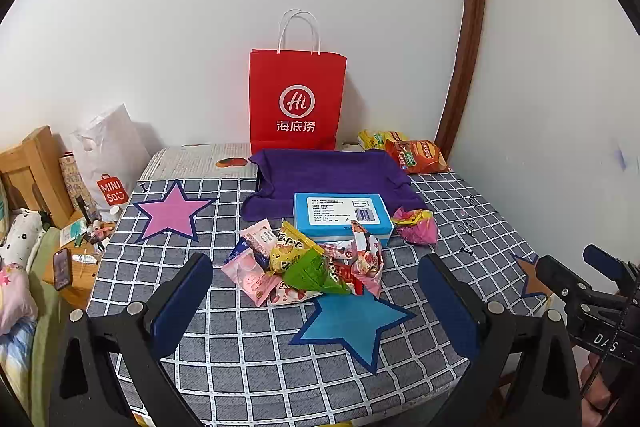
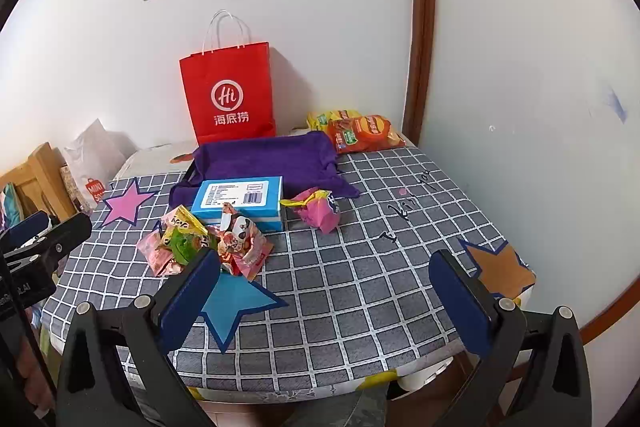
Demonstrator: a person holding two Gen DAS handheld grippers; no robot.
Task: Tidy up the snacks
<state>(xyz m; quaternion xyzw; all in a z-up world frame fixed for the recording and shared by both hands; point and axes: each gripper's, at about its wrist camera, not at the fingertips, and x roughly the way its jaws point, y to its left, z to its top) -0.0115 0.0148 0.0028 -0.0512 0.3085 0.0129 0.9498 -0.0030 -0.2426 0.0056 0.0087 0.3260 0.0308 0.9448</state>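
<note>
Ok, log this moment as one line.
left gripper open, empty | right gripper open, empty | snack pile untouched | purple tray empty

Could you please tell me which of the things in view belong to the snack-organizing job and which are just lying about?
Belong to the job:
- heap of small colourful snack packets
- pink wrapped snack
- orange crisp bag
- yellow snack bag
- purple cloth-lined tray, probably the container

Just lying about:
- blue rectangular box
- red paper carrier bag
- white plastic shopping bag
- dark phone

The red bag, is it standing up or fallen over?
Standing up. The red bag sits upright against the wall behind the purple cloth, handles pointing up.
</note>
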